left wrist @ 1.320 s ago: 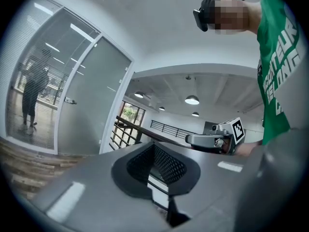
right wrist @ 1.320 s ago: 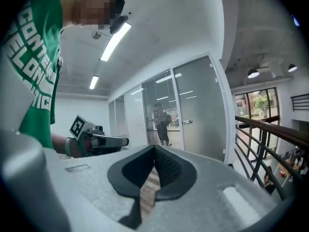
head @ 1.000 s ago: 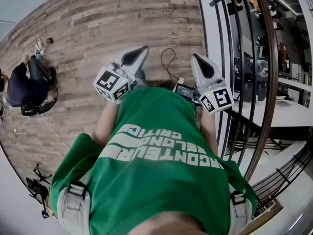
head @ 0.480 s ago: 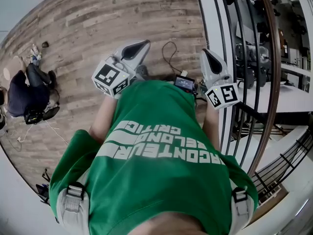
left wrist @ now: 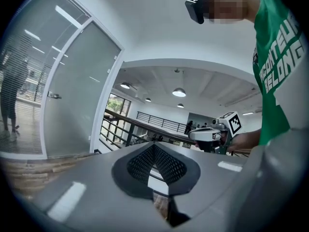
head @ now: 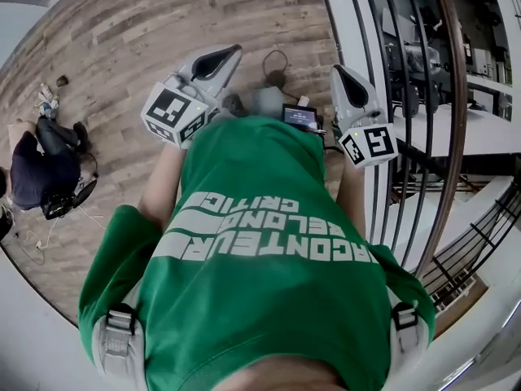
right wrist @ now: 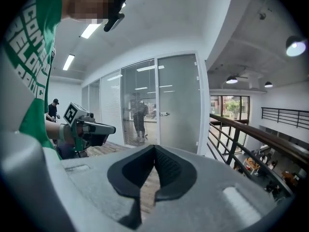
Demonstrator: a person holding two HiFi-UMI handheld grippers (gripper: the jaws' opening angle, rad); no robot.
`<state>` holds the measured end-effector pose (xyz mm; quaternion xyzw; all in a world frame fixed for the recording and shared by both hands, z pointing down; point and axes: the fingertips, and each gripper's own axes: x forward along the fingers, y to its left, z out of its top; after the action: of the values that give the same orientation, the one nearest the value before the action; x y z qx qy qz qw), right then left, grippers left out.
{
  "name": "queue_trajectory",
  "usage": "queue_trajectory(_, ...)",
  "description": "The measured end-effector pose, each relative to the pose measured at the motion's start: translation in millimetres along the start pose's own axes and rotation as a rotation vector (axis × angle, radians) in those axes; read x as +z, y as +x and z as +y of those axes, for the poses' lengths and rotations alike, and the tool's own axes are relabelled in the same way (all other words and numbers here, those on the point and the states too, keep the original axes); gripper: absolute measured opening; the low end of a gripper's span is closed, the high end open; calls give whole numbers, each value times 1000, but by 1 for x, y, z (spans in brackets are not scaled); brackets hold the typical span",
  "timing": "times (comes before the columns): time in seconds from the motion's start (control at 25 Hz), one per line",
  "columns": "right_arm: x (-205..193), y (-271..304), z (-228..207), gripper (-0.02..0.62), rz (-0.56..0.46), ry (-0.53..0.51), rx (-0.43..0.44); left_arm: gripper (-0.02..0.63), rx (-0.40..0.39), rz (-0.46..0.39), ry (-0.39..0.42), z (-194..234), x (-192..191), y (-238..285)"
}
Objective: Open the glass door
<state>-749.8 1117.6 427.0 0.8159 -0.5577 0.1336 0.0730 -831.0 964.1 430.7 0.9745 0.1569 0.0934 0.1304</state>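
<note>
The glass door (right wrist: 177, 104) stands ahead of the right gripper, a frosted panel in a white frame with a small handle (right wrist: 164, 114) on its left edge. It looks shut, though the wide lens bends the frame and I cannot be sure. Both grippers are well apart from it, and the head view does not show it. Through the clear panel beside it a standing figure (right wrist: 140, 114) shows only as a dim shape. To the door's right a dark railing (right wrist: 241, 129) runs off, cut by the picture's edge.

The right gripper (head: 338, 70) is held at chest height with its jaws clenched together on nothing. The left gripper (head: 230, 53) is the same, its pads meeting at the tips with nothing between them. A green shirt (head: 260, 283) fills the lower head view and hides both forearms. Beyond it lies wooden floor (head: 138, 39), with a seated person (head: 37, 165) at the far left, partly cut off.
</note>
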Motion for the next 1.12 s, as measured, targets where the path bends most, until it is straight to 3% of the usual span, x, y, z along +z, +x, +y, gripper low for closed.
queue_trajectory(0.4, 1, 35, -27, -6, 8, 19, 46, 15, 15, 3, -39, 2, 4, 22)
queue_trajectory(1.12, 19, 159, -121, -6, 17, 116, 163, 15, 168, 15, -58, 108, 40, 98)
